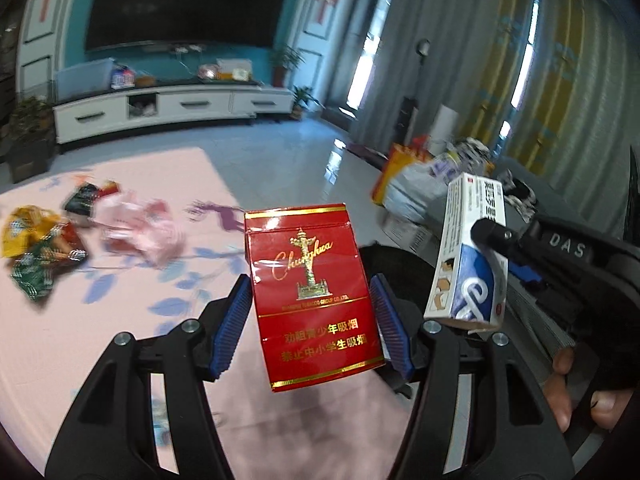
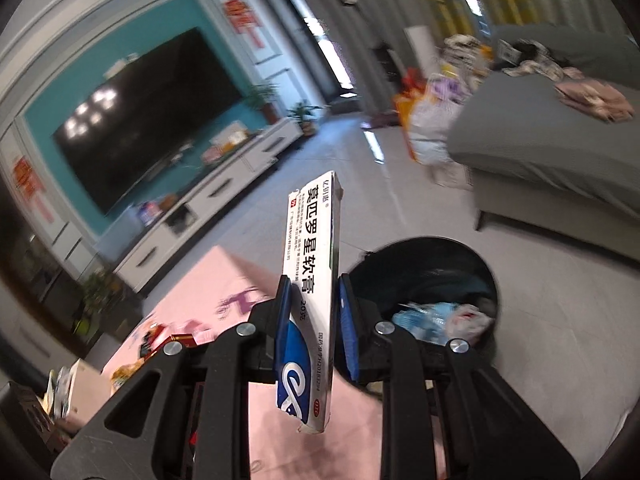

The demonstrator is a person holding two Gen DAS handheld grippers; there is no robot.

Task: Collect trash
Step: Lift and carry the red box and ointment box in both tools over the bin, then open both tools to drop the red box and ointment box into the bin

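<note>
Left hand-held gripper (image 1: 310, 314) clamps glossy red rectangular cigarette pack (image 1: 310, 296).

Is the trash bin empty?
No, the black trash bin already holds crumpled wrappers at its bottom, seen from the right wrist view.

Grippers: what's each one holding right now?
Left gripper: shut on the red cigarette pack.
Right gripper: shut on the white ointment box.

A pink table (image 1: 132, 320) carries crumpled wrappers (image 1: 44, 248) near its far left edge. On the floor (image 2: 540, 320) beside it stands a black bin (image 2: 486, 276).
</note>
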